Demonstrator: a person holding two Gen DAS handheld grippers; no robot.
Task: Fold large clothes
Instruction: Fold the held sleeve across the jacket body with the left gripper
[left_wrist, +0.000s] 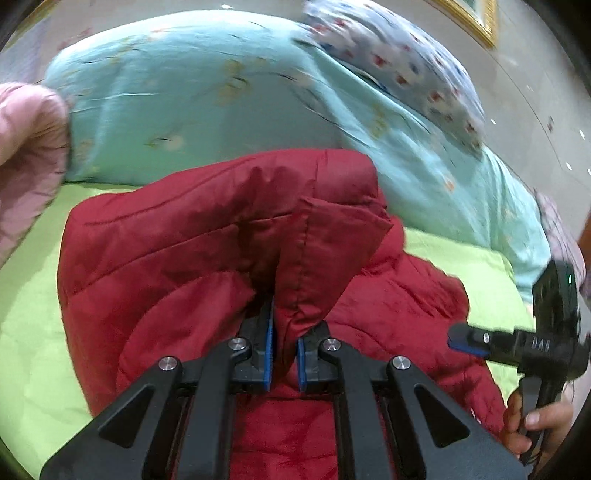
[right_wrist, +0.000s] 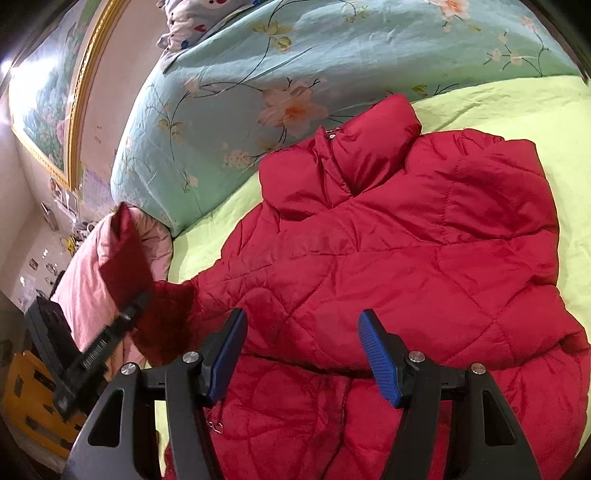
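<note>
Floral teal quilt (right_wrist: 229, 99), green sheet (right_wrist: 517, 107), framed painting (right_wrist: 44, 107).

Red quilted jacket (right_wrist: 388, 251): lower hem cut off by the near edge of the right wrist view; sleeve end hidden inside the left gripper (left_wrist: 284, 354), jaws clamped on the fabric. Floral quilt (left_wrist: 177, 96): motion-blurred in the left wrist view. Wall clutter (right_wrist: 55, 221), far left: too small to identify.

Red quilted puffer jacket (right_wrist: 388, 251), spread on green sheet, collar up, one sleeve (right_wrist: 125, 254) lifted at left
</note>
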